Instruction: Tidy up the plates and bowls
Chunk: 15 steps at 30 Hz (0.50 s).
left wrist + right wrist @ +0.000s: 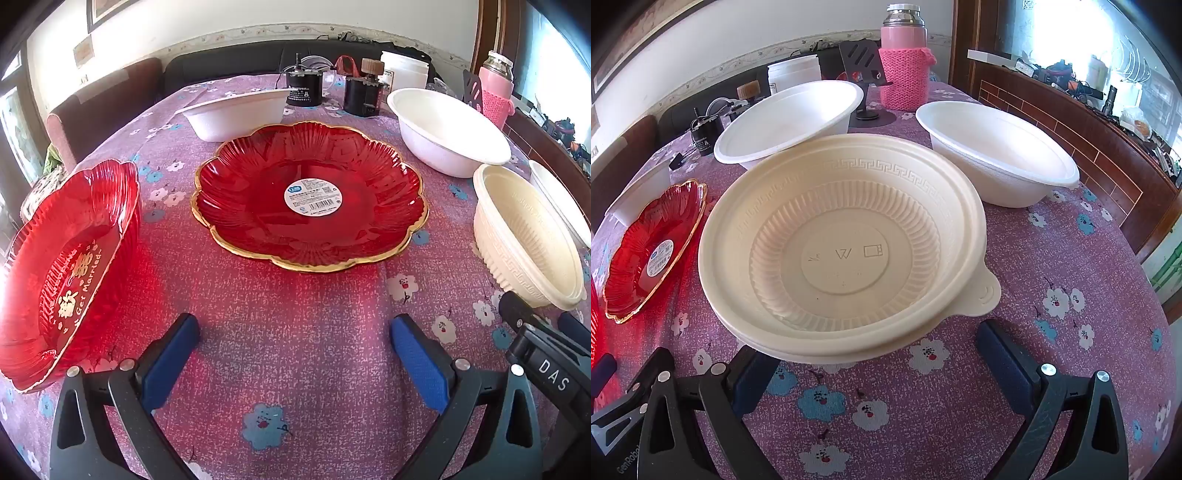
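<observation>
Left hand-held gripper is hovering low over the purple floral tabletop, blue pads spread wide, released, holding nothing. A gold-rimmed red plate is lying flat just ahead of it, sticker at its centre. A second red dish with gold lettering is sitting to its left, apart. Right hand-held gripper is also gaping, empty, its fingers flanking the near rim of the cream bowl, not touching as far as I can tell. Two white foam bowls, left one and right one, are standing behind the cream bowl, a pink flask at the back
</observation>
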### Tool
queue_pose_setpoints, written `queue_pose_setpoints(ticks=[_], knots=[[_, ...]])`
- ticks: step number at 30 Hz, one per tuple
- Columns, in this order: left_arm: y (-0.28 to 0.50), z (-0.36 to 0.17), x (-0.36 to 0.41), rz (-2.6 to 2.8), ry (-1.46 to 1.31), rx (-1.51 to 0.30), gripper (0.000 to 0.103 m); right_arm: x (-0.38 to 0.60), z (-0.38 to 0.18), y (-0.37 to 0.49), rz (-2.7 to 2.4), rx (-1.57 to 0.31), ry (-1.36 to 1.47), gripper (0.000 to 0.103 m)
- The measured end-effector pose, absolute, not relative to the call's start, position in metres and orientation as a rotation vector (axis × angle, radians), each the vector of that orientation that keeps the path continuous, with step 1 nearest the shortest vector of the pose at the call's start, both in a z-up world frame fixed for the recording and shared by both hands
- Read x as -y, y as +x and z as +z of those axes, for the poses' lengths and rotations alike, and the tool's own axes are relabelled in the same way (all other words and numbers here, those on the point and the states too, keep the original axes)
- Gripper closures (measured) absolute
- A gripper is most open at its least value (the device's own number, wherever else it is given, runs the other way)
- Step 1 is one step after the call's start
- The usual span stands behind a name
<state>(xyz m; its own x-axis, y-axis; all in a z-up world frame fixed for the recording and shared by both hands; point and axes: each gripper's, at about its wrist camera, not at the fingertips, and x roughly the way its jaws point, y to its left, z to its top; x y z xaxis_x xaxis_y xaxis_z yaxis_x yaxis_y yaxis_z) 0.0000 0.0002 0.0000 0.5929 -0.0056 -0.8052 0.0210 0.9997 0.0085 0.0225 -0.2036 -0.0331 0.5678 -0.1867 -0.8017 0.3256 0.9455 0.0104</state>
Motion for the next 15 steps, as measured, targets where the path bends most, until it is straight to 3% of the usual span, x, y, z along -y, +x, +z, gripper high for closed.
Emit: queue_pose_setpoints(ticks=[15], knots=[[0.0001,-0.0002,0.001,-0.02,0.019,-0.938,0.0,0.2037,-0.0331,0.0224,-0.302,-0.919,0.164,0.001]])
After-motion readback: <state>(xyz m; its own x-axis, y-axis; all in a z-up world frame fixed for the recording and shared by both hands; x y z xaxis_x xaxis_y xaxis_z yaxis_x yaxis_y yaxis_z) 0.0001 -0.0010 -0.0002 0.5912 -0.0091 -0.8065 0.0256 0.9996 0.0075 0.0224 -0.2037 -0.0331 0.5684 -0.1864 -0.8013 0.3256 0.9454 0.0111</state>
